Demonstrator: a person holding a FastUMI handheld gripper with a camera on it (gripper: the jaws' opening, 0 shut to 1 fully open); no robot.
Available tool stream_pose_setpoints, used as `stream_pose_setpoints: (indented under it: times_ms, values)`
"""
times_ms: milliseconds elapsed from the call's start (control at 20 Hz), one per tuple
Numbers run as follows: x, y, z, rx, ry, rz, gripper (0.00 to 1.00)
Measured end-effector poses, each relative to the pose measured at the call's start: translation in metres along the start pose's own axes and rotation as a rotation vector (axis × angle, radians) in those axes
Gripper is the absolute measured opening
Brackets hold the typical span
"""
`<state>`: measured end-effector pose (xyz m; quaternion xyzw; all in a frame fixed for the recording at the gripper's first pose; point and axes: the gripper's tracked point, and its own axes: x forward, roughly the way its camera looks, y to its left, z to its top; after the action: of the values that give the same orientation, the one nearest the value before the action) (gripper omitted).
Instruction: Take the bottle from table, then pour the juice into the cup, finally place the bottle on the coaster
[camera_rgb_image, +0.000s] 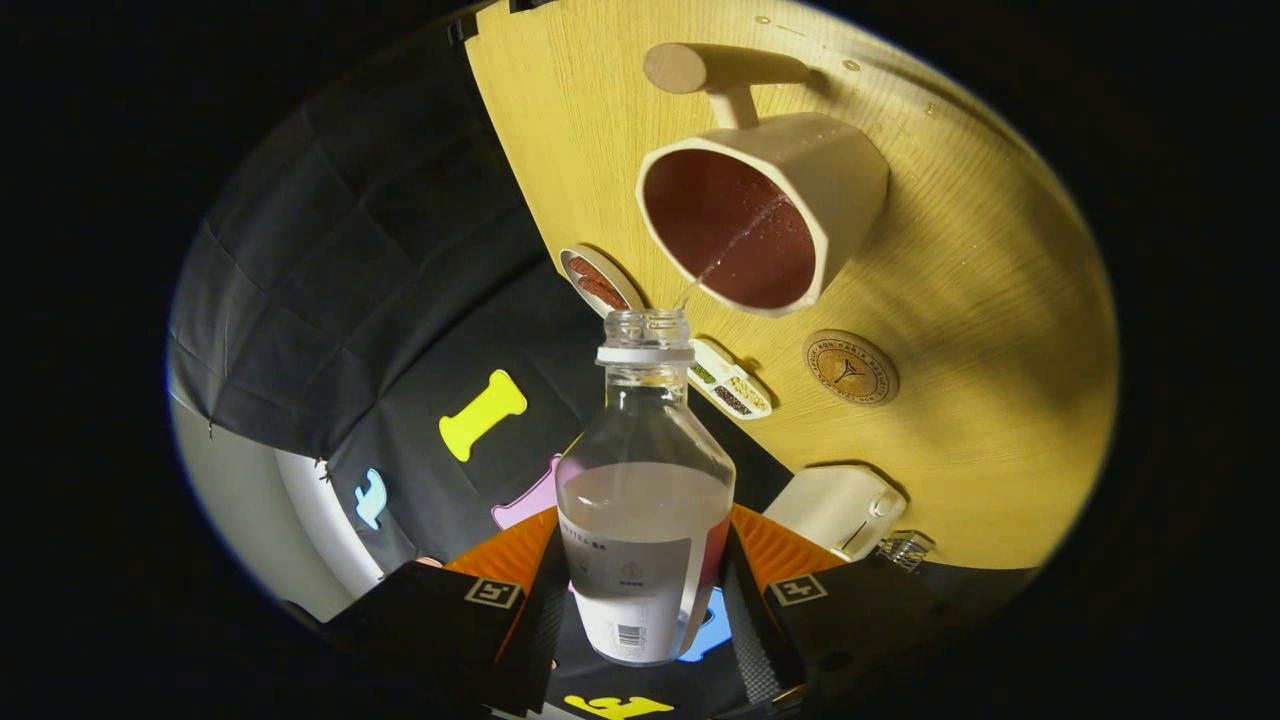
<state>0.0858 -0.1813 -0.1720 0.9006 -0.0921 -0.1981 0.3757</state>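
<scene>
My gripper (640, 590) is shut on a clear plastic bottle (645, 470), both fingers pressing its labelled lower body. The view is rolled over, so the bottle is tipped. Its cap is off, and a thin stream of liquid runs from the open neck into the cream cup (765, 215) just beyond it. The cup has a dark reddish inside and a long wooden handle, and stands on the light wooden table (1000, 300). A pale liquid fills the bottle's lower part. The round cork coaster (850, 368) lies on the table beside the cup, past the bottle's neck.
Two small dishes lie near the table edge: a round one with reddish food (600, 282) and an oblong one with seeds (730, 380). A white boxy device (838, 510) and a small clear glass thing (905, 548) sit close to the fingers.
</scene>
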Motion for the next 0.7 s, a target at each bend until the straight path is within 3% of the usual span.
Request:
stream_pose_setpoints:
  times_ms: [700]
  values:
    - [0.0023,0.003,0.0003,0.011,-0.001,0.026,0.74]
